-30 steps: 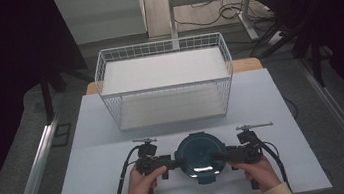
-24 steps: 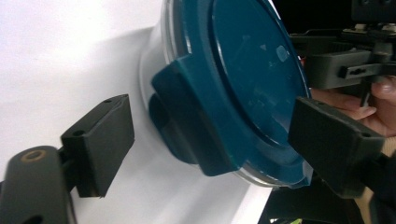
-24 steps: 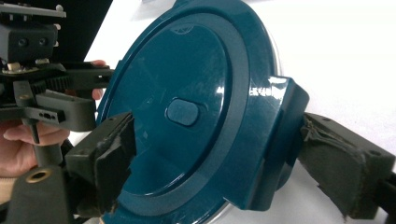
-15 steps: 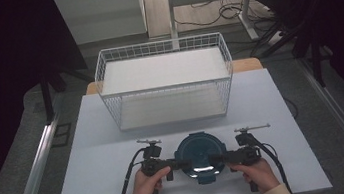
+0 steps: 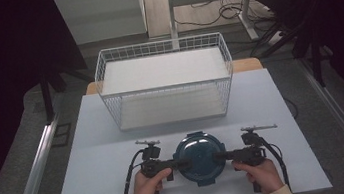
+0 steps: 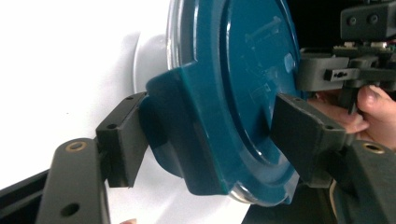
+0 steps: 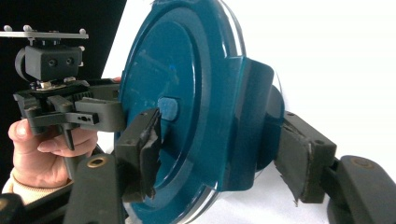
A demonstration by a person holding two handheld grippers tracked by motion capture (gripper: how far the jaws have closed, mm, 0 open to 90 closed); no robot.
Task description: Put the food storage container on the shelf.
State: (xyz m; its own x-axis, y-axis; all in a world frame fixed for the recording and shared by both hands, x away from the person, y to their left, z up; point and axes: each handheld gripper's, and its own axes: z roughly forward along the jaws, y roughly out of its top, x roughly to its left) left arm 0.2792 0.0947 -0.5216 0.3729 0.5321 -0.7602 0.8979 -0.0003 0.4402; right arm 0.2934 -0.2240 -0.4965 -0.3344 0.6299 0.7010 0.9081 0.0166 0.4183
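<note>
So, both grippers clamped on one round teal container lid (image 5: 199, 158) w/ a clear container under it, sitting at the near-centre of the white table (image 5: 94, 137). Left gripper (image 5: 181, 164) comes in from the lid's left side, right gripper (image 5: 218, 157) from its right, jaws pointing at each other across the lid. Left gripper view: jaws pinch a teal latch tab (image 6: 187, 140) on the lid edge, one pad on the tab's outer face, other pad on the lid top; clear rim visible under the lid. Right gripper view: same deal on the opposite latch tab (image 7: 252, 121), one pad on lid top near a small raised nub (image 7: 168, 108), other behind the tab; pad tape looks frayed. Left hand (image 5: 147, 191) and right hand (image 5: 263, 175) grip the handles at the table's near edge, cables looping back from each. White wire basket (image 5: 166, 85) stands farther back on the table, well apart from the lid, behind it. Can't tell if the container is lifted off the table.
</note>
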